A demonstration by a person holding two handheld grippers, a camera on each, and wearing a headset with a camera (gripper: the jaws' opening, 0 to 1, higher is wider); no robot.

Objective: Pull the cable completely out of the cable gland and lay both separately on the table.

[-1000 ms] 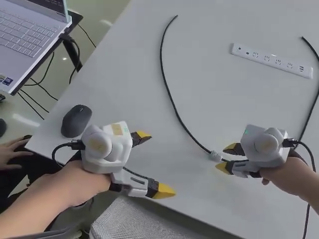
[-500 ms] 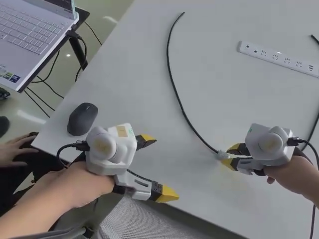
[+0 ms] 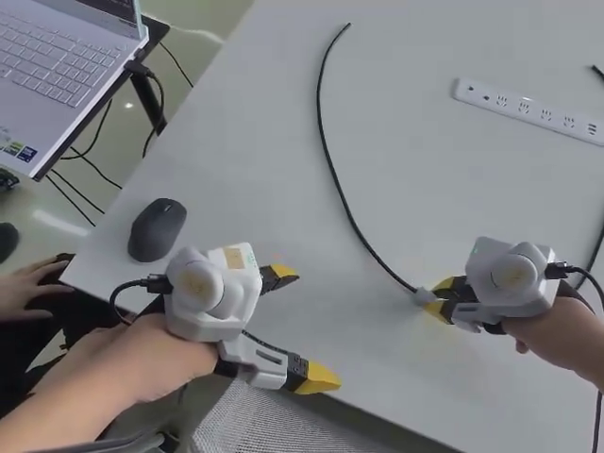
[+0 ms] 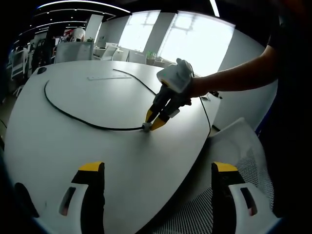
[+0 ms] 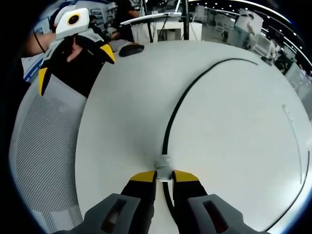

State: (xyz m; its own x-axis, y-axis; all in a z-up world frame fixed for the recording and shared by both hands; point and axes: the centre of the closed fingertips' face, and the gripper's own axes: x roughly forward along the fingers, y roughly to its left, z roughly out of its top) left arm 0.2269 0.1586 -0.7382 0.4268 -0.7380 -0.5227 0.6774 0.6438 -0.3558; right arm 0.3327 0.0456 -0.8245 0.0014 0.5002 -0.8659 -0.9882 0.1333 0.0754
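right gripper (image 5: 164,176) pinches the white cable gland (image 5: 163,165) on the table (image 3: 453,189), anchoring it for the pull; cable (image 3: 330,179) trails away from it, left gripper (image 4: 158,166) gapes wide (holding nothing), well apart.

Wide bare stretch of counter (image 3: 236,160) btwn the two tongs, so there's room to pass straight across. Left tongs (image 3: 304,326) sit at the near edge w/ jaws spread, mesh chair back (image 3: 245,420) just below them. Right tongs (image 3: 436,300) are clamped on the cable gland (image 3: 422,296), blocking that side of it. Cable (image 3: 326,160) curves away from the gland across mid-counter, lying flat. Mouse (image 3: 157,228) is near the left edge and power strip (image 3: 528,107) at far right, both well apart from the gland. Laptop (image 3: 57,66) stands off the counter, to the left.
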